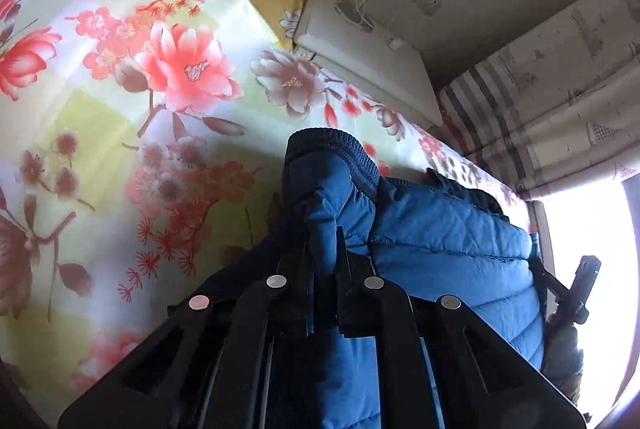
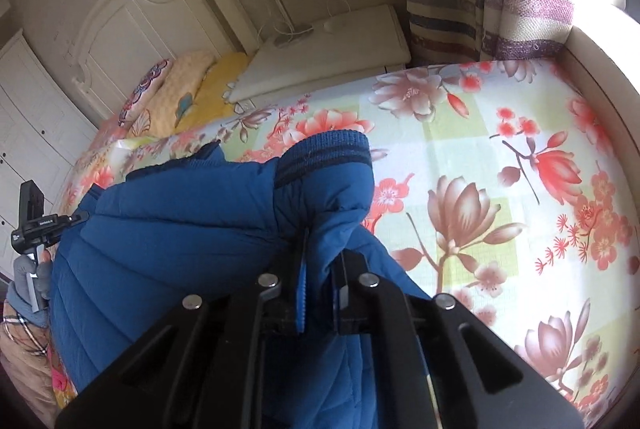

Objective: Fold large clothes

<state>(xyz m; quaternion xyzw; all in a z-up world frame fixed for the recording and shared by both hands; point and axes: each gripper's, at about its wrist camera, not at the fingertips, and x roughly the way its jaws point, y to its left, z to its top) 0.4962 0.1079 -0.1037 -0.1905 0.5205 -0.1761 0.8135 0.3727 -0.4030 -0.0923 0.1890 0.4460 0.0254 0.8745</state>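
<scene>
I have both sets of fingers clenched on the blue padded jacket (image 1: 440,229): the left gripper (image 1: 322,261) pinches a fold just below one ribbed cuff, the right gripper (image 2: 320,261) the same by the other, with the jacket's body slung between them above the floral bed (image 2: 500,149). To fold cleanly I'd keep both hands level and the span taut, then carry the sleeves across together so the padding doesn't bunch.
</scene>
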